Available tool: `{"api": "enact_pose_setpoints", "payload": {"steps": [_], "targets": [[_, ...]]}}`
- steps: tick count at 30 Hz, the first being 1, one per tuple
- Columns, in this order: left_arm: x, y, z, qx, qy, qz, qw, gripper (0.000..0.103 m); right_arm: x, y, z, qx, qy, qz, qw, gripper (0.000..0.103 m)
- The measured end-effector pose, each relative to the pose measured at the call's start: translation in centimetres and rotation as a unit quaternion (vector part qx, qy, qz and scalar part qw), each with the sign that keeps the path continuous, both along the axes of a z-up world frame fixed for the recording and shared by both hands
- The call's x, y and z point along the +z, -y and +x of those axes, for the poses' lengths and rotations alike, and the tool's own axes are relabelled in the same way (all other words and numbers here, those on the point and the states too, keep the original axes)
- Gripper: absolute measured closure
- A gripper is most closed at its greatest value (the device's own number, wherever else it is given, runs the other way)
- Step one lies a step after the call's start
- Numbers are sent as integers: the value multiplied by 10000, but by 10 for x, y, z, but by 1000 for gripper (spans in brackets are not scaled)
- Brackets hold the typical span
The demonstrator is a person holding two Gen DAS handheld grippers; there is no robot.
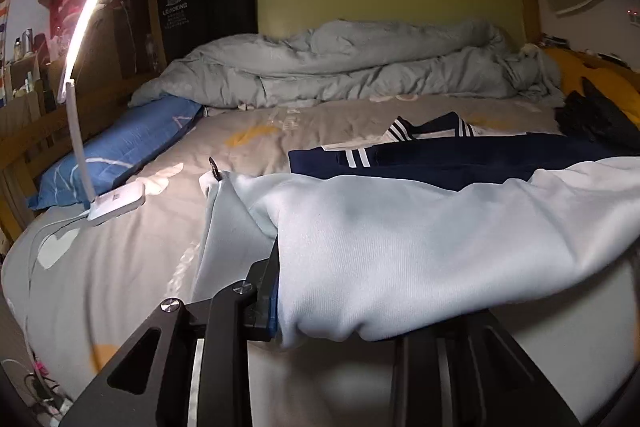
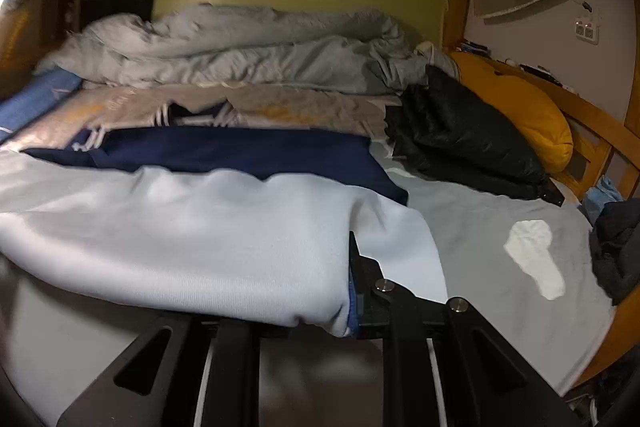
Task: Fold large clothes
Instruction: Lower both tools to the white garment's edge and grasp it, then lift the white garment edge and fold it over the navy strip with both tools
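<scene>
A large garment lies across the bed, pale blue-white at its near part (image 1: 400, 247) and navy with white stripes (image 1: 460, 157) farther back. My left gripper (image 1: 320, 311) is shut on the near left hem and holds it lifted. The cloth drapes over and hides its right finger. My right gripper (image 2: 316, 307) is shut on the near right hem of the same garment (image 2: 180, 235), lifted too. Its left finger is hidden under the cloth. The navy part (image 2: 240, 155) lies flat behind.
A lit white desk lamp (image 1: 116, 205) stands on the grey bedsheet (image 1: 120, 267) at left, beside a blue pillow (image 1: 120, 147). A rumpled grey duvet (image 1: 340, 67) fills the back. A black jacket (image 2: 460, 135), yellow pillow (image 2: 520, 107) and dark clothes (image 2: 616, 251) lie at right.
</scene>
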State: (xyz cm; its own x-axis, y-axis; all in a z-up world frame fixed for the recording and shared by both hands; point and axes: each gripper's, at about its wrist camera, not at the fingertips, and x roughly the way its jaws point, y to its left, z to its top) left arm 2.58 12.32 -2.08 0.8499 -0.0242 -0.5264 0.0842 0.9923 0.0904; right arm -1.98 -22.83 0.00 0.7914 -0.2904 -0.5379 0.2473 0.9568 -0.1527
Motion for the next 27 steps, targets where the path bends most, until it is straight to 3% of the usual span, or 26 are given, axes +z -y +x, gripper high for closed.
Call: {"api": "enact_pose_setpoints", "payload": {"steps": [3, 7, 9, 11, 13, 15, 19, 23, 27], "targets": [[-2, -12, -14, -134, -564, -208, 9981, 71, 4, -3, -23, 341, -232, 44, 9991, 85], [-18, -12, -17, -303, -1226, -66, 9920, 70, -11, -6, -36, 642, -706, 79, 9954, 80], [-24, -7, -14, -364, -1348, 142, 9901, 68, -17, 0, -36, 739, -867, 191, 9933, 76], [-23, -8, -10, -421, -1396, 67, 9893, 68, -21, 8, -35, 755, -980, 316, 9918, 70], [-8, -8, 0, -559, -1342, -25, 9894, 68, -15, 13, -33, 829, -950, 454, 9910, 70], [10, -9, 17, -716, -1262, -113, 9894, 68, -2, 10, -26, 913, -873, 267, 9916, 70], [36, -21, 96, -829, -1690, -916, 9778, 68, 33, 8, 21, 1095, -675, -165, 9916, 70], [28, -21, 180, -617, -2187, -1173, 9667, 68, 40, 32, 99, 1061, -838, 440, 9898, 70], [10, -13, 237, -433, -2398, -1259, 9617, 68, 17, 47, 170, 973, -1132, 795, 9856, 79]]}}
